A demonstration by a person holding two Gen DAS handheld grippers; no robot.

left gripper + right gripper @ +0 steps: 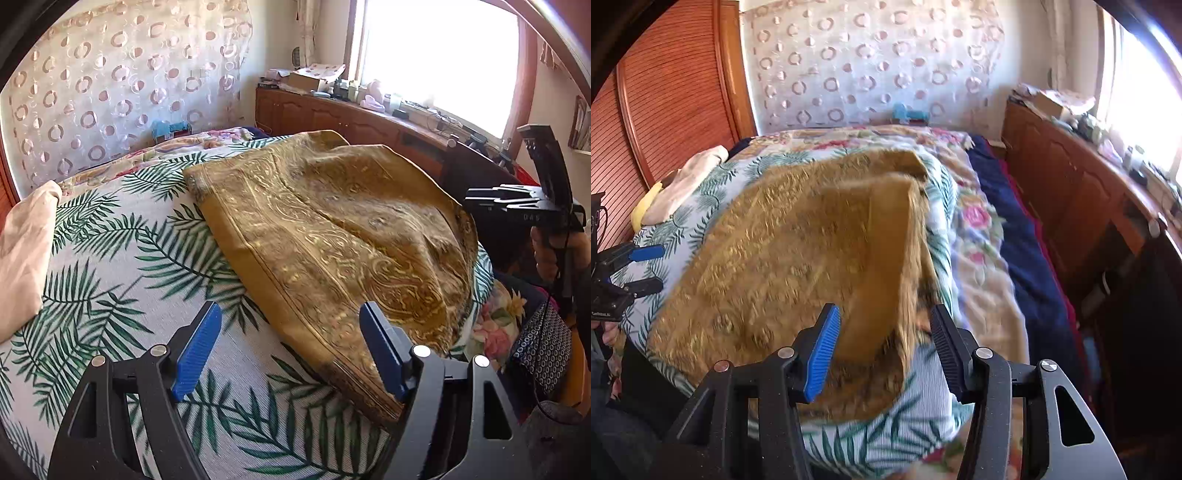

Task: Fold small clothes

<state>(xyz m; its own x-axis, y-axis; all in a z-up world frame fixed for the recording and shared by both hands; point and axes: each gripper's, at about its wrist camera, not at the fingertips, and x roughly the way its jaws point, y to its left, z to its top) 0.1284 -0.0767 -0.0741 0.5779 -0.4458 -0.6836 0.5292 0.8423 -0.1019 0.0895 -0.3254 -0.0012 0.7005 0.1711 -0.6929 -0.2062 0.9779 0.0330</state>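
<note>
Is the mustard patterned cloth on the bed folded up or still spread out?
Mostly spread out. The mustard cloth lies across the palm-leaf sheet, only its right edge flipped up, plain underside showing. Both tongs are open and hold nothing.

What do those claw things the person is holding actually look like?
Each is a black plastic frame with silver screws and triangular cut-outs. The left gripper has two ribbed blue pads; the right gripper shows one blue pad and one black. Seen from the side, the right gripper has white lettering and a thin black cable.
</note>
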